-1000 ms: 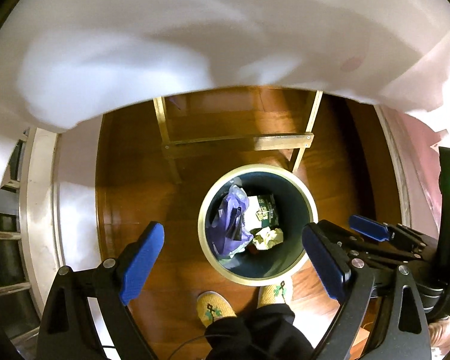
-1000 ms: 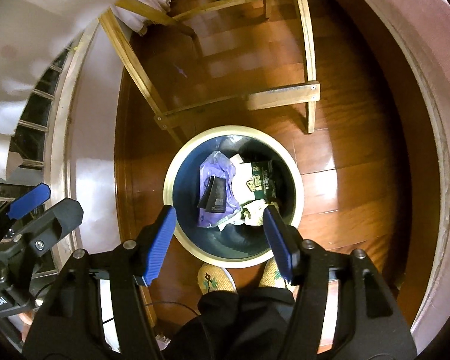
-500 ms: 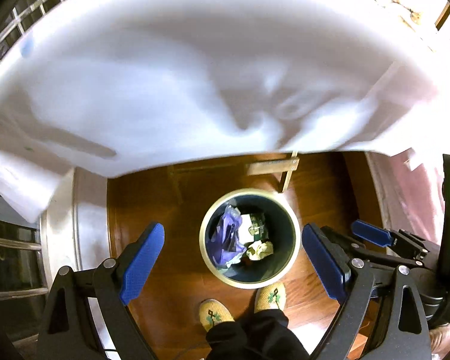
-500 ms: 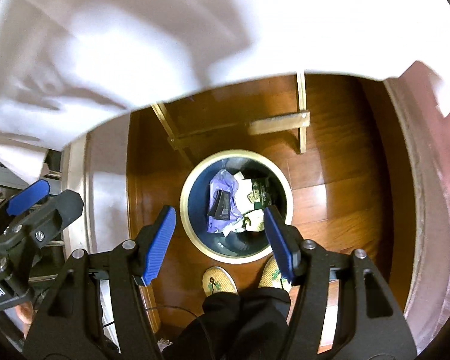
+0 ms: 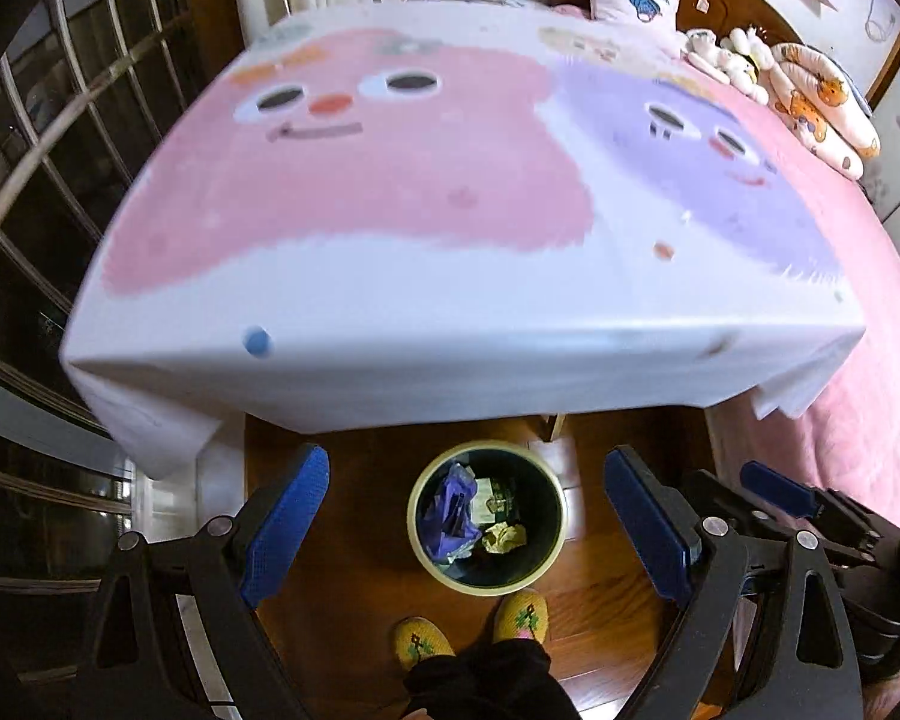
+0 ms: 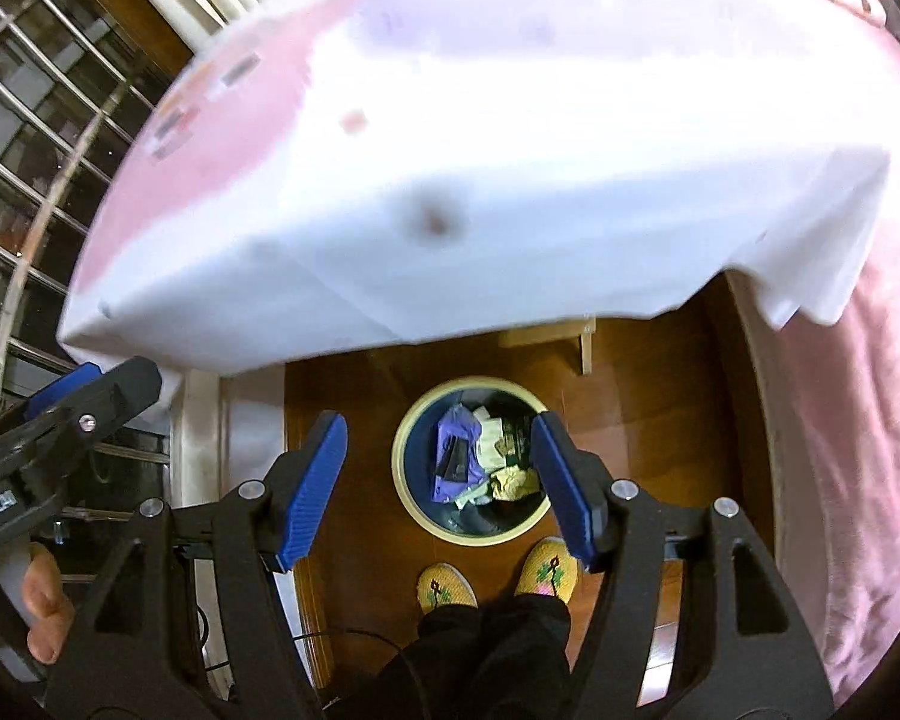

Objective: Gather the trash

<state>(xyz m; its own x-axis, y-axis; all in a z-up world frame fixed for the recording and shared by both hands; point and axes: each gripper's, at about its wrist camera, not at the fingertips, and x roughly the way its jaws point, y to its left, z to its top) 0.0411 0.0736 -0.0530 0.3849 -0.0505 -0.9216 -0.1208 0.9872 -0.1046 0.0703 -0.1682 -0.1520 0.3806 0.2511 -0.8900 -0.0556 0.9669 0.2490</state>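
On the wooden floor far below stands a round trash bin [image 5: 487,587] with a cream rim and a dark inside. In it lie a purple bag [image 5: 450,510], a crumpled yellowish paper [image 5: 504,537] and a green packet. My left gripper [image 5: 466,457] hangs high above it, open and empty. The right wrist view shows the same bin [image 6: 468,537], the purple bag [image 6: 456,450] and the crumpled paper [image 6: 513,483]. My right gripper [image 6: 438,420] is above it, its jaws opening with nothing between them.
A table under a white cloth [image 5: 450,192] printed with pink and purple cartoon faces fills the upper view. A pink bed [image 5: 858,360] with pillows lies to the right, and a barred window [image 5: 42,180] to the left. The person's yellow slippers [image 5: 519,615] touch the bin.
Both grippers have risen well above the table's edge. The cloth's top has come into view, and the bin looks smaller and farther below.
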